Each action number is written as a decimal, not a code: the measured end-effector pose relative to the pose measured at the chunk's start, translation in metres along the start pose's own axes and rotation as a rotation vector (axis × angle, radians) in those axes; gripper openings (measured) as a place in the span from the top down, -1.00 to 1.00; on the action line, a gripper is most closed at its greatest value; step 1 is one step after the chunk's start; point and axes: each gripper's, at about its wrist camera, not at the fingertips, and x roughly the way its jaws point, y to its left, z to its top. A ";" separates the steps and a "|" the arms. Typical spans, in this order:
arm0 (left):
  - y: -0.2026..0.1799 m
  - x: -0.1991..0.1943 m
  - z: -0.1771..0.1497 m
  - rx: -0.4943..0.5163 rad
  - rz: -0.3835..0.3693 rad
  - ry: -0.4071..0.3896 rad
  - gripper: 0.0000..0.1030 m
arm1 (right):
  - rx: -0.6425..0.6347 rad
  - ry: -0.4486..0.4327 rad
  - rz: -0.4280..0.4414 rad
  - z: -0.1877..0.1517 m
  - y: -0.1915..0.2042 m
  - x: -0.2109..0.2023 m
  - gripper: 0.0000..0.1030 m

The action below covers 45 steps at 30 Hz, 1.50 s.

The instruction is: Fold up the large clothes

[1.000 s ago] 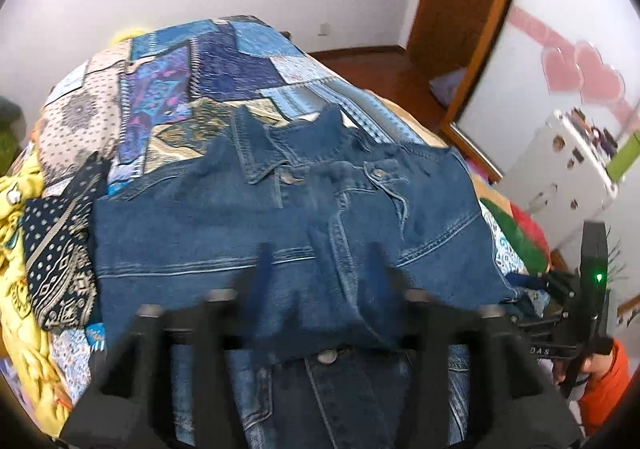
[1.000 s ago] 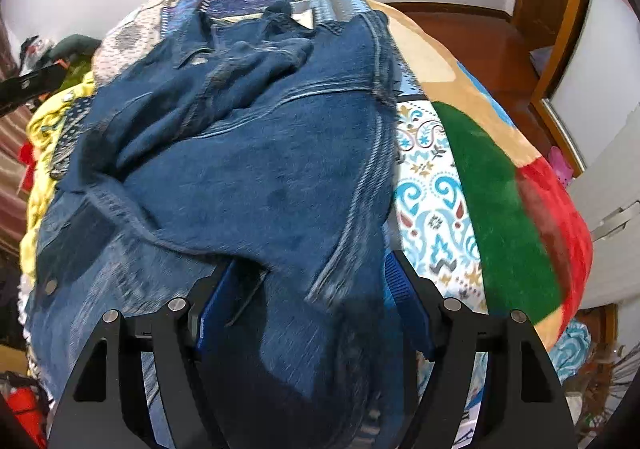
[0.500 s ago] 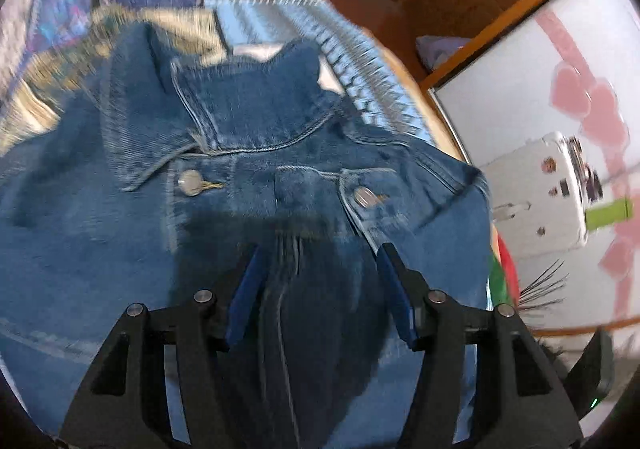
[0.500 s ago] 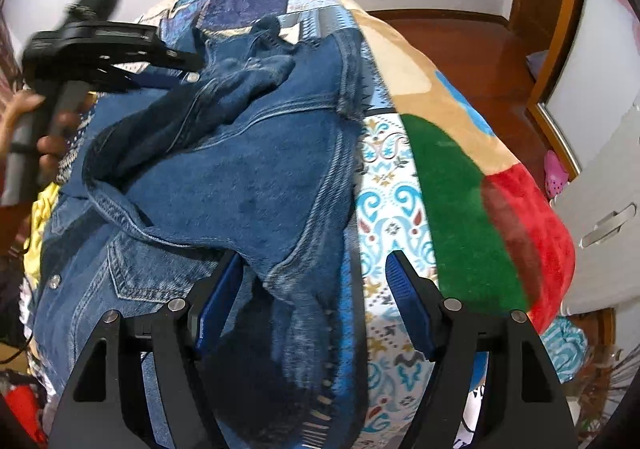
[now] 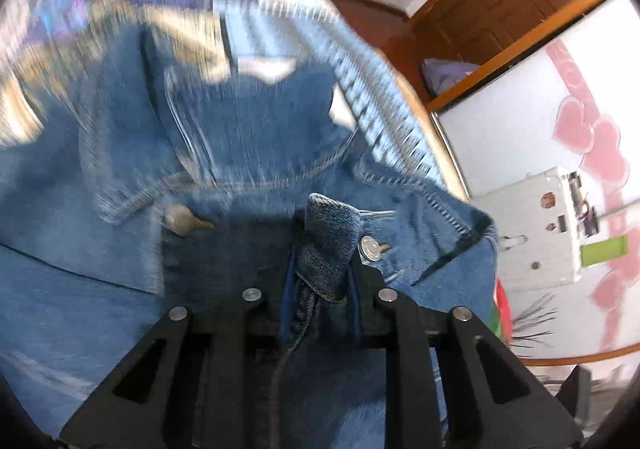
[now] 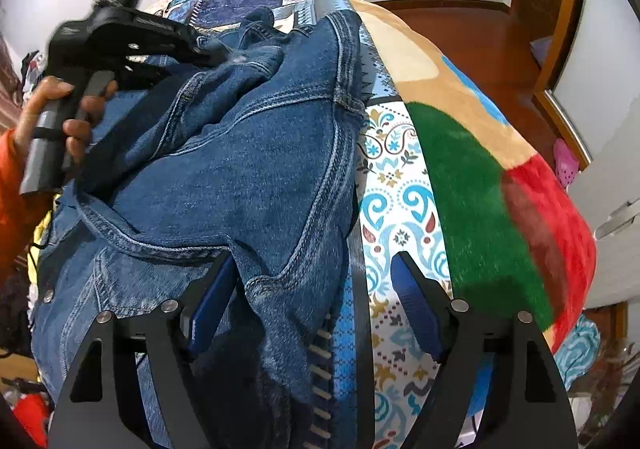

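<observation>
A blue denim jacket [image 6: 248,153] lies on a patterned bedspread [image 6: 404,209], its collar at the far end. In the left wrist view my left gripper [image 5: 322,269] is shut on a fold of the denim jacket [image 5: 248,145] just below the collar, beside a metal button [image 5: 370,249]. That gripper shows in the right wrist view [image 6: 200,55] at the collar, held by a hand. My right gripper [image 6: 316,285] is open over the jacket's right edge, with denim between its blue pads [image 6: 208,309].
The bed's right edge drops to a wooden floor [image 6: 472,33]. A wooden door frame [image 5: 520,29] and a white cabinet [image 5: 536,233] stand to the right. Yellow and other clothes [image 6: 38,237] lie at the bed's left side.
My left gripper moved forward to the collar area and closed on a fold of denim. My right gripper stayed open while the jacket edge slid left between its fingers.
</observation>
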 end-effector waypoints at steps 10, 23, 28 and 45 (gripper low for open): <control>0.022 -0.190 -0.025 0.024 0.108 -0.392 0.59 | 0.009 -0.005 -0.035 -0.001 0.004 -0.004 -0.47; 0.134 -0.220 -0.134 -0.104 0.359 -0.450 0.62 | -0.025 -0.073 -0.003 0.004 0.034 -0.046 -0.47; 0.171 -0.203 -0.169 -0.199 0.325 -0.408 0.62 | -0.037 -0.070 -0.006 0.007 0.048 -0.041 -0.47; 0.198 -0.191 -0.197 -0.115 0.323 -0.259 0.02 | -0.022 -0.065 -0.041 0.016 0.055 -0.023 -0.47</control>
